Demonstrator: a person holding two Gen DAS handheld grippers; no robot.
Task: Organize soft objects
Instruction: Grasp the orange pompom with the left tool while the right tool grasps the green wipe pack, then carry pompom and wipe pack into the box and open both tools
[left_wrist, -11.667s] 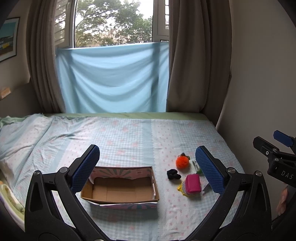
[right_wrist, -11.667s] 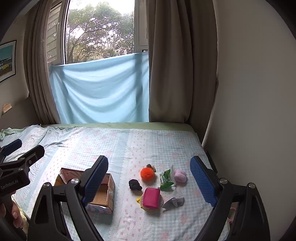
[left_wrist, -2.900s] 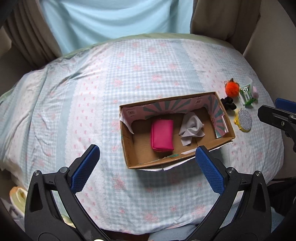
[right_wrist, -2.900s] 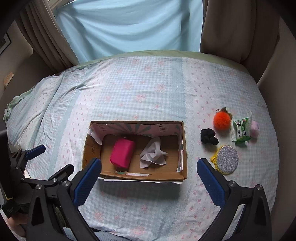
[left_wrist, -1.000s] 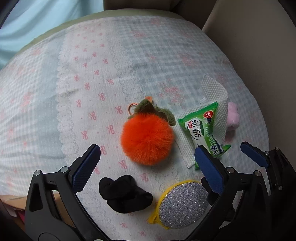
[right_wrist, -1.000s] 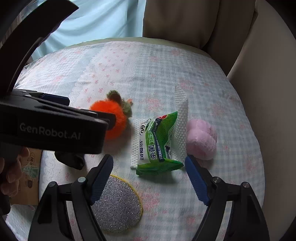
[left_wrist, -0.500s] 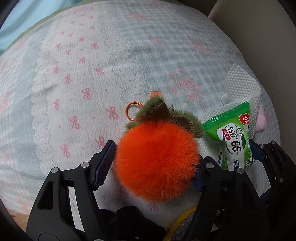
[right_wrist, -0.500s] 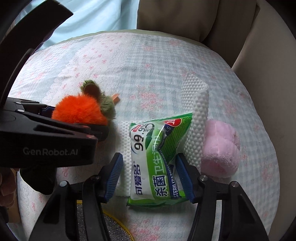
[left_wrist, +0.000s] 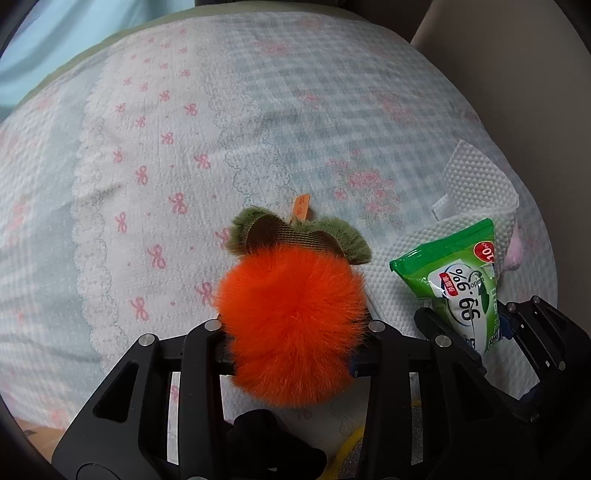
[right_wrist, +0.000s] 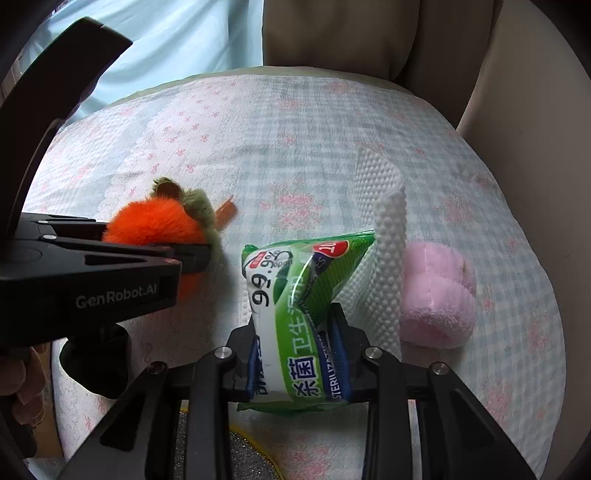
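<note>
Mid-task: left gripper closing on pompom, right gripper closing on wipes, both near bed's right edge; pink plush, scourer unboxed.

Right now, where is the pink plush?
In the right wrist view the pink plush lies on the bed, right of the white cloth and green packet.

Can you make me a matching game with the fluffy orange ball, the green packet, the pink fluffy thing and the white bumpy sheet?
Things:
1. orange pom-pom
2. green wipes packet
3. pink plush
4. white bumpy sheet

Places:
A. lying free on the bedspread
B. between the closing right claw's pads
C. under the packet
D. between the closing left claw's pads

Pairs: 1-D, 2-B, 3-A, 4-C
</note>
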